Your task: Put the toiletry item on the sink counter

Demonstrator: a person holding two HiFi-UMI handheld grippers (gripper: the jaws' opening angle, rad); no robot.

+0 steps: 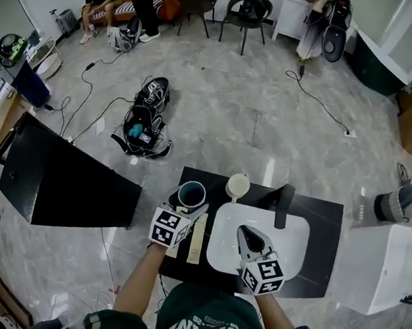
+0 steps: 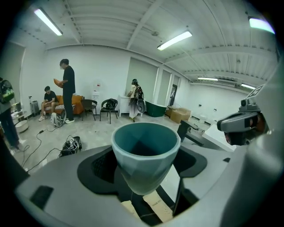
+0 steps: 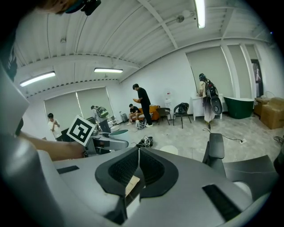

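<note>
The right gripper [image 3: 139,156] has its fingers [image 3: 155,170] pressed together, pad against pad. To the left, the left gripper [image 3: 116,141] shows its marker cube [image 3: 82,130], with a teal cup [image 3: 118,132] at its tip. A black faucet [image 3: 216,150] stands to the right, and people [image 3: 143,104] and chairs [image 3: 181,108] occupy the grey floor [image 3: 191,133] beyond.

Teal against black and white.
The cup [image 1: 191,192] is matte teal, darker inside; the desk [image 1: 326,228] is black, the sink basin [image 1: 292,246] white, the faucet [image 1: 282,206] black. Cubes on the grey left tool [image 1: 190,202] and right tool [image 1: 243,231] bear black-and-white square markers; the floor [image 1: 233,105] is veined pale grey.
</note>
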